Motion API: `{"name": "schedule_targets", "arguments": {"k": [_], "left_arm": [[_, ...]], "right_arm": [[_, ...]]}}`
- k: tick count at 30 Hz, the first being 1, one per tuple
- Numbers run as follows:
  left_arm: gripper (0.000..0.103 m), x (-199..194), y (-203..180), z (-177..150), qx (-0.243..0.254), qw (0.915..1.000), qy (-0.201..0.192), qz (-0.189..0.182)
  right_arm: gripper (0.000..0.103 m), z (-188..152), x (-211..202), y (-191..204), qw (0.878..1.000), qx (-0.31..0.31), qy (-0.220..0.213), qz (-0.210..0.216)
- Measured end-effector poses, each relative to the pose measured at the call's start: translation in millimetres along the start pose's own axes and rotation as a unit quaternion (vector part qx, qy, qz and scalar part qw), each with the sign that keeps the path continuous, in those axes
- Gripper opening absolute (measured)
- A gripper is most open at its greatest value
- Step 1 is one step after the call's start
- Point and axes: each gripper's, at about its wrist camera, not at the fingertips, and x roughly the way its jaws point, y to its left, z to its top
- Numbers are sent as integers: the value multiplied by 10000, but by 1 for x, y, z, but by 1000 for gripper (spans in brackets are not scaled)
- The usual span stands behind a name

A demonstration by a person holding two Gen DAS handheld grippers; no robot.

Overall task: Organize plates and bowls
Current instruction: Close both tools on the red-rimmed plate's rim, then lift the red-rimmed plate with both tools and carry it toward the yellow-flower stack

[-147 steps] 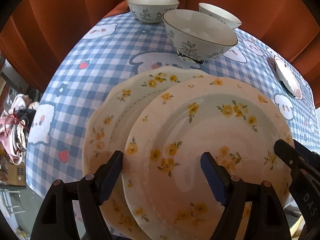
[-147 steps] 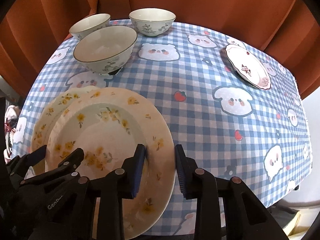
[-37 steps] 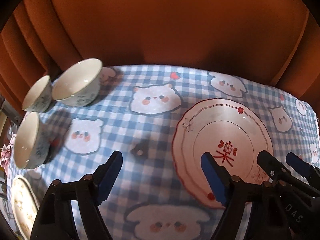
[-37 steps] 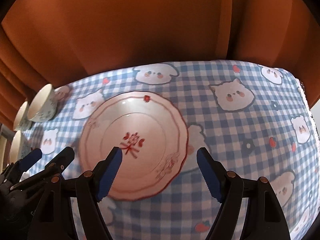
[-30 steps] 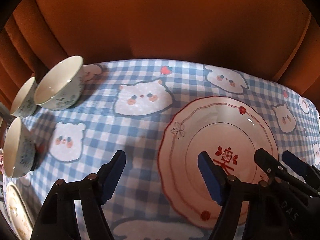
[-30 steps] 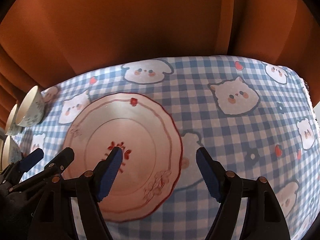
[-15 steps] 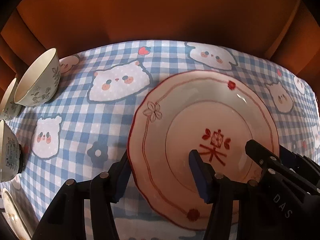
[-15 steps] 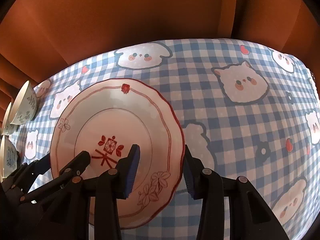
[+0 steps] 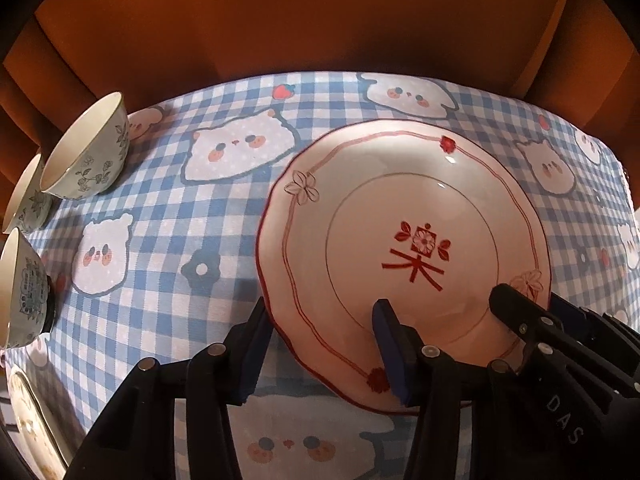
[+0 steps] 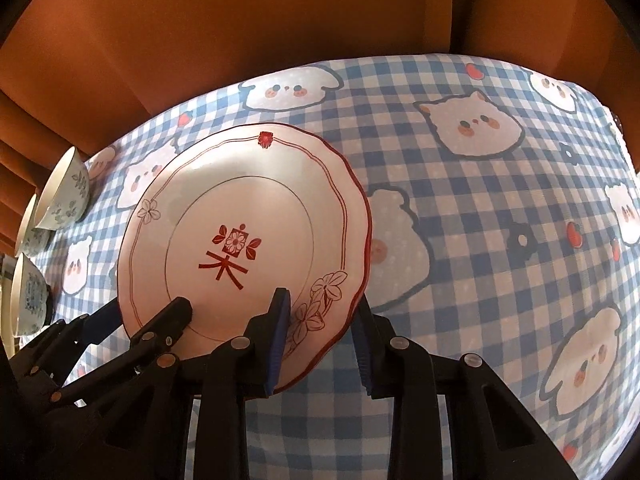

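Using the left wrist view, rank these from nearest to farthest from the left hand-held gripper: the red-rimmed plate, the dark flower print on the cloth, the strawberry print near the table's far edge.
1. Red-rimmed plate: its near-left rim sits between the closing jaws of the left hand-held gripper.
2. Dark flower print: on the cloth, left of the plate.
3. Strawberry print: at the far edge, by the orange curtain.

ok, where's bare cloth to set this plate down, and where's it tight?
Free: the checked tablecloth right of the red-trimmed plate, out to the table edge, and the strip between plate and bowls. Crowded: the left edge, where three bowls cluster with a yellow-flower plate below them.
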Motion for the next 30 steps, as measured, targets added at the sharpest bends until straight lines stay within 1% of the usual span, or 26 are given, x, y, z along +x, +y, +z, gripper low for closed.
{"name": "schedule_targets", "arguments": {"k": [4,6,8,10,16,19,20,25,30], "left_arm": [[54,4,0,5,-6,10000,0,63],[53,7,2,11,-56,10000,-17,76],[53,10,3,17,-103,9999,-29,118],[53,12,4,22,-128,9998,-21,141],[54,18,4,34,-156,9997,-59,188],[55,19,4,37,-193,9996,-67,193],[55,21,4,39,-193,9996,-63,201],[54,23,5,41,-160,9996,-44,210],[54,24,6,40,-169,9996,51,219]], "right_arm": [[35,6,1,-1,9997,-121,-54,-192],[40,13,7,-1,9997,-183,-32,-168],[47,19,12,0,9996,-226,-38,-155],[51,27,17,0,9995,-248,-47,-169],[51,47,26,-1,9992,-314,-191,-181],[51,52,33,-1,9995,-271,-133,-129],[51,53,34,0,9995,-283,-144,-88],[50,51,35,1,9994,-264,-176,-143],[50,46,35,3,9997,-202,-70,-148]]}}
